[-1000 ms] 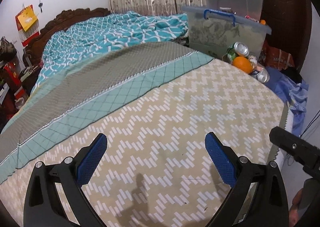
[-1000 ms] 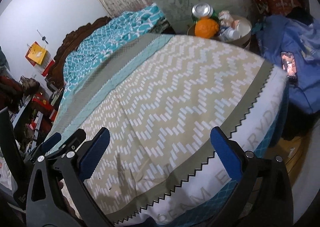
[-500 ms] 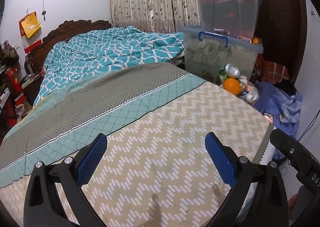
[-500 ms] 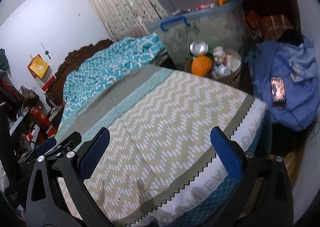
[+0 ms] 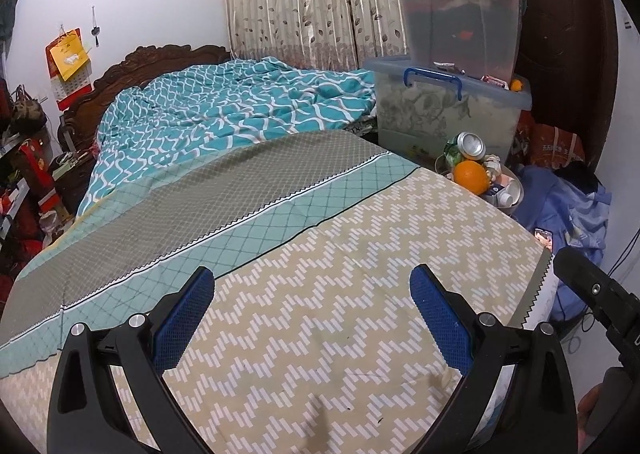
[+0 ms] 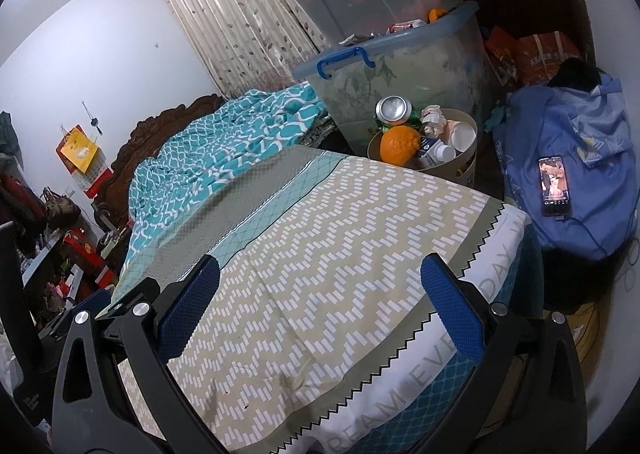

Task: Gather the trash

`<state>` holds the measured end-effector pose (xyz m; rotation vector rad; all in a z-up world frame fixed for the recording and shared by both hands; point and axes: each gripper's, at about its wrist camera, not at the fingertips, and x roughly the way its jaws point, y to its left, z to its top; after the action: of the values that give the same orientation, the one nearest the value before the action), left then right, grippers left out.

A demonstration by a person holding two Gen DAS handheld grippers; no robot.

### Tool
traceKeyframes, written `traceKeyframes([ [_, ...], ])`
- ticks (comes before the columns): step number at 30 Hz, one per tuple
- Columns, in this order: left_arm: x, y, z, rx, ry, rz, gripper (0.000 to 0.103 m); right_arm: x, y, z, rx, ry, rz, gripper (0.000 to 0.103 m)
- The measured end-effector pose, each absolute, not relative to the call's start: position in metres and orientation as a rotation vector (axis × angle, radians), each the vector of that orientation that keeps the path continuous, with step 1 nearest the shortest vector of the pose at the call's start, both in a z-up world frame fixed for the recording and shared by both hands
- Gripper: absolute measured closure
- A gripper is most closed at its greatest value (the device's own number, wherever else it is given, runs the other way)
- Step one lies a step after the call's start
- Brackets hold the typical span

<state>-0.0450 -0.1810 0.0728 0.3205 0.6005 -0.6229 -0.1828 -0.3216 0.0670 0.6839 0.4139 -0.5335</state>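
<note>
- The trash sits in a small round bin [image 6: 460,169] on the floor, past the far right corner of the bed [image 6: 340,238]. It is just in front of the big clear storage box [image 6: 404,77].
- On top of the pile is a soda can [image 6: 394,109]. It is light and thin, so a hard squeeze will probably dent it. Its sides are smooth and may slip, so it is best to pinch it across the middle.
- Next to the can is an orange [image 6: 398,145]. It is round and a bit heavy, and it may roll. Take it across its widest part.
- Behind it is a crumpled paper ball [image 6: 434,117]. It is soft and very light, so any spot works.
- A white paper cup [image 6: 464,135] lies on its side. It squashes easily, so hold it softly.
- The left gripper [image 5: 312,318] is spread wide and holds nothing. It hangs over the near part of the bed.
- The right gripper [image 6: 320,302] is also wide and holds nothing. It is over the near right edge of the bed.
- The bin is well apart from both grippers, far ahead and to the right.
</note>
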Motion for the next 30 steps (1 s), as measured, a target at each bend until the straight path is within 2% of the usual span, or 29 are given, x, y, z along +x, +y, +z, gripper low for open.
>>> traceKeyframes([
  [30, -0.048, -0.175, 0.064, 0.347, 0.601, -0.618, 0.009, -0.179, -0.319, 0.051, 0.742, 0.459, -0.522, 0.004],
])
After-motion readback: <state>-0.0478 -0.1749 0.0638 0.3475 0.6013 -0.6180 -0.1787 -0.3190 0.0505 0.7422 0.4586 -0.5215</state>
